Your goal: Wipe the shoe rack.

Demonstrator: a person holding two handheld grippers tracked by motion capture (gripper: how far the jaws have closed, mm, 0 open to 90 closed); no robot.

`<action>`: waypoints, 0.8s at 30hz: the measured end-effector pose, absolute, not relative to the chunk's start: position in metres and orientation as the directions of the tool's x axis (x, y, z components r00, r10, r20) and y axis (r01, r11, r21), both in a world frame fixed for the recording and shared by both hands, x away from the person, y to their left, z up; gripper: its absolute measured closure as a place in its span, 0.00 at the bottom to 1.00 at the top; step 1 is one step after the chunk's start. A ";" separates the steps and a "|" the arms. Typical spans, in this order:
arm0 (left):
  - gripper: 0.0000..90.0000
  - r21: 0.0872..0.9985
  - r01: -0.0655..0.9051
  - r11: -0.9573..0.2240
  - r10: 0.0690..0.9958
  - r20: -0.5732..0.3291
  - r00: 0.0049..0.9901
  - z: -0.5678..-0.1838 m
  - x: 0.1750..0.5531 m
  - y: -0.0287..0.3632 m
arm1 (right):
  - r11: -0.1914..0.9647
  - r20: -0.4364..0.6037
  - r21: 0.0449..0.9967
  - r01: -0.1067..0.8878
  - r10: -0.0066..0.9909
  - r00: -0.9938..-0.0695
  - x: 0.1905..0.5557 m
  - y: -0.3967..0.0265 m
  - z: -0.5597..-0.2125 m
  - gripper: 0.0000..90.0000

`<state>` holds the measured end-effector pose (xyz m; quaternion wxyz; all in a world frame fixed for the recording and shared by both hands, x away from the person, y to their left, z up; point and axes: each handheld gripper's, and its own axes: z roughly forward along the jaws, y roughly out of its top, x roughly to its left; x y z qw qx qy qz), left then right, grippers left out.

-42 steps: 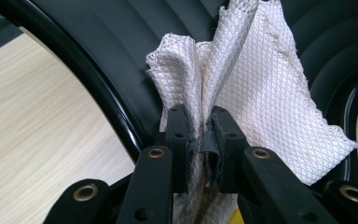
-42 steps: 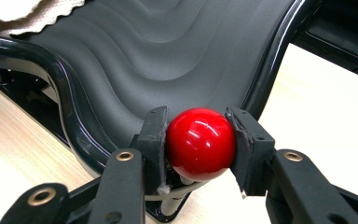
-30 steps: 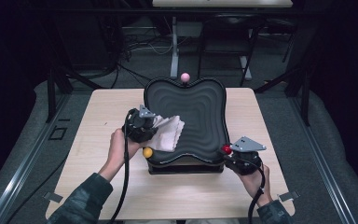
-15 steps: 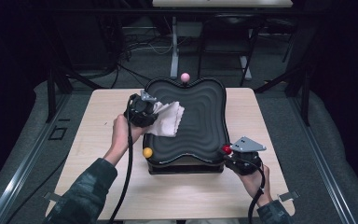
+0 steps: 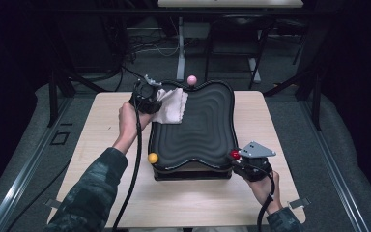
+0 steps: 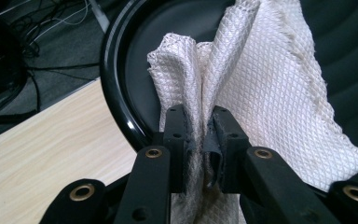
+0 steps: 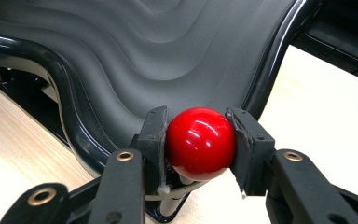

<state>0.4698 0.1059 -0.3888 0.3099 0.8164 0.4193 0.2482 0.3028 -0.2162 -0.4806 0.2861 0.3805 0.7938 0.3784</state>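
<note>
In the high view, the black rippled tray (image 5: pixel 198 130) sat mid-table (image 5: pixel 101 130), and everything is placed against it here. The left gripper (image 5: pixel 150 96) hung at the tray's far left corner, pinching a white cloth (image 5: pixel 171 106) that draped onto the tray's surface just inside that corner. A pink ball (image 5: pixel 191 79) stood at the tray's far rim, a yellow ball (image 5: pixel 152 157) at its near left corner. The right gripper (image 5: pixel 241 159) held the red ball (image 5: pixel 234 154) at the near right corner.

In the left gripper view, the jaws were clamped on the cloth (image 6: pixel 261 84) (bunched into upright folds) over the tray's glossy rim (image 6: pixel 109 84).

In the right gripper view, the jaws squeezed the red ball (image 7: pixel 200 142) from both sides, right against the tray's edge (image 7: pixel 65 116).
</note>
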 end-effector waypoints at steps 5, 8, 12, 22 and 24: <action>0.86 0.720 0.528 -0.450 0.846 0.155 0.510 -0.384 0.479 0.103 | 0.425 -0.167 0.819 0.387 0.821 -0.546 0.303 -0.216 -0.481 0.67; 0.86 0.719 0.524 -0.457 0.845 0.167 0.508 -0.382 0.483 0.100 | 0.424 -0.167 0.819 0.387 0.821 -0.546 0.303 -0.216 -0.481 0.67; 0.85 0.722 0.517 -0.459 0.848 0.182 0.499 -0.381 0.487 0.093 | 0.423 -0.173 0.820 0.385 0.825 -0.538 0.303 -0.216 -0.481 0.67; 0.84 0.737 0.499 -0.456 0.841 0.173 0.513 -0.380 0.491 0.076 | 0.423 -0.174 0.821 0.383 0.825 -0.538 0.303 -0.216 -0.481 0.67; 0.85 0.735 0.499 -0.459 0.834 0.162 0.527 -0.380 0.490 0.073 | 0.424 -0.174 0.820 0.384 0.825 -0.538 0.303 -0.216 -0.481 0.67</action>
